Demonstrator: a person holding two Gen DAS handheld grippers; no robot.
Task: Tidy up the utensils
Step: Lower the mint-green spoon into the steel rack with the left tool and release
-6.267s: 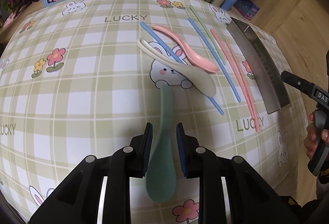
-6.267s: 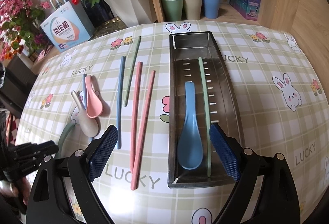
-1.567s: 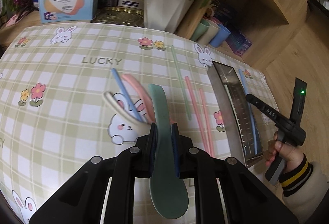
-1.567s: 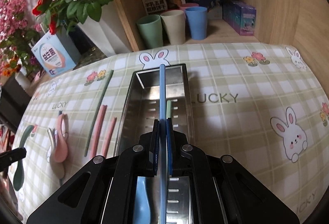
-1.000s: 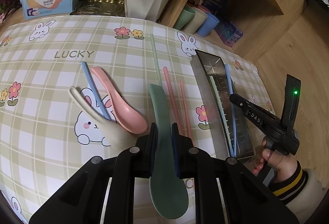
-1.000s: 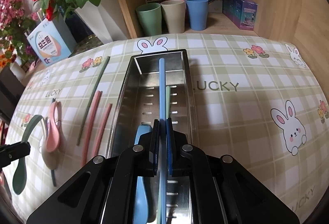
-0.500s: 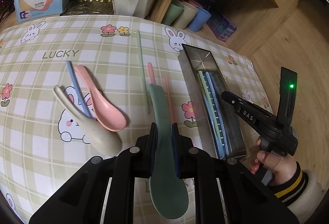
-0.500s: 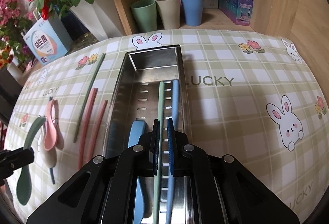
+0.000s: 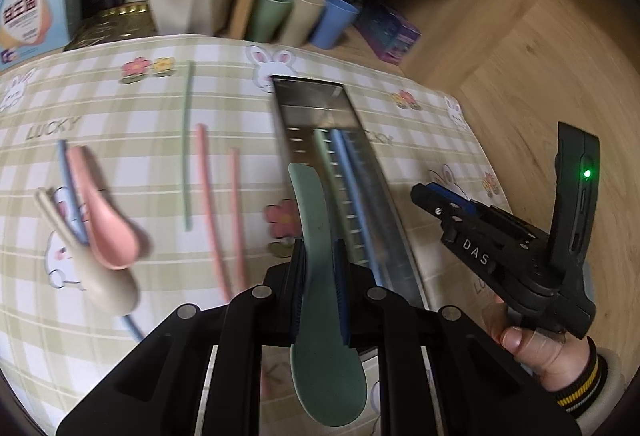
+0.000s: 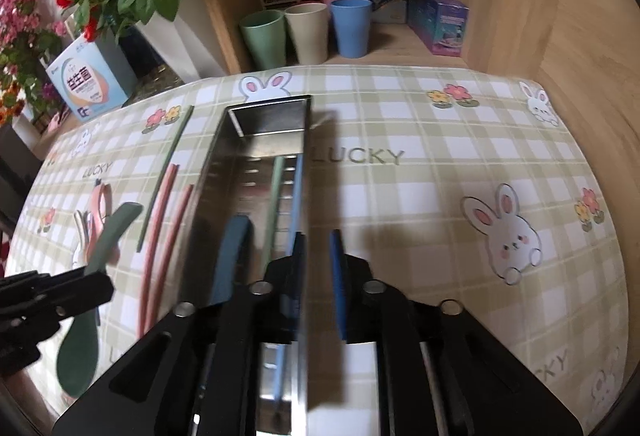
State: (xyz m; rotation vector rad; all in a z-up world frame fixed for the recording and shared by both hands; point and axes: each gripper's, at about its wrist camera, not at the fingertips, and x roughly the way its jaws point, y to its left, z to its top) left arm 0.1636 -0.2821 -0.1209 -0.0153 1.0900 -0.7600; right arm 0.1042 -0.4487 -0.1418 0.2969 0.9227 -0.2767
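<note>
"LUCKY" lettering (image 10: 357, 156) repeats across the checked table (image 10: 420, 204); "DAS" (image 9: 475, 251) marks the right tongs (image 10: 318, 272), slightly parted and empty over the steel tray (image 10: 224, 172). Inside lie a blue spoon (image 10: 230, 260) and green and blue chopsticks (image 9: 340, 172). Left tongs (image 9: 319, 288) pinch the green spoon (image 9: 320, 316) at the tray's near left.

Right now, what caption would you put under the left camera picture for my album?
The left tool grips a green spoon near the metal tray, with chopsticks and spoons waiting on the tablecloth.
</note>
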